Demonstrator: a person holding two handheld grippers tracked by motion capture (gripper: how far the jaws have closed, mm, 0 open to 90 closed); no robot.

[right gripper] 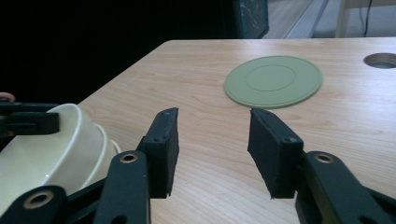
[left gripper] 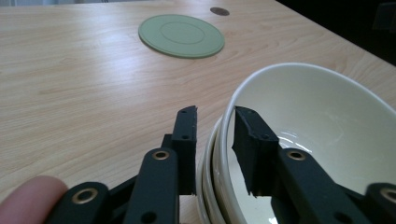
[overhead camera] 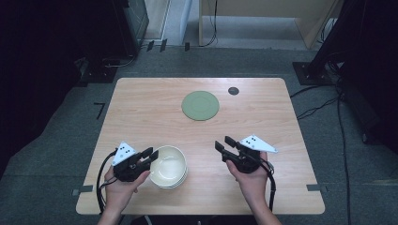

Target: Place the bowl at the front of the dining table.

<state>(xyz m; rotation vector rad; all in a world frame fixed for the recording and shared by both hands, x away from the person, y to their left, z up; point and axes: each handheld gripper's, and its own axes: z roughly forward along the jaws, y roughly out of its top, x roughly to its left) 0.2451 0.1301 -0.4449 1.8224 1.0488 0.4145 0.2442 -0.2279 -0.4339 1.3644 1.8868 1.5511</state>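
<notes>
A stack of cream bowls [overhead camera: 170, 167] sits near the table's front edge, left of centre. My left gripper [overhead camera: 151, 154] is at the stack's left side. In the left gripper view the jaws of the left gripper [left gripper: 215, 112] straddle the rim of the top bowl [left gripper: 322, 116], one jaw outside and one inside, with a small gap still showing. A flat green plate [overhead camera: 200, 105] lies toward the far middle of the table. My right gripper [overhead camera: 223, 142] hovers open to the right of the bowls with nothing between its jaws. In the right gripper view the right gripper [right gripper: 212, 114] points toward the green plate [right gripper: 273, 81], with the bowls [right gripper: 60, 149] at the left.
The wooden table [overhead camera: 141, 108] has a round dark cable hole [overhead camera: 233, 90] near its far edge, right of the plate. Dark equipment and cables stand on the floor around the table.
</notes>
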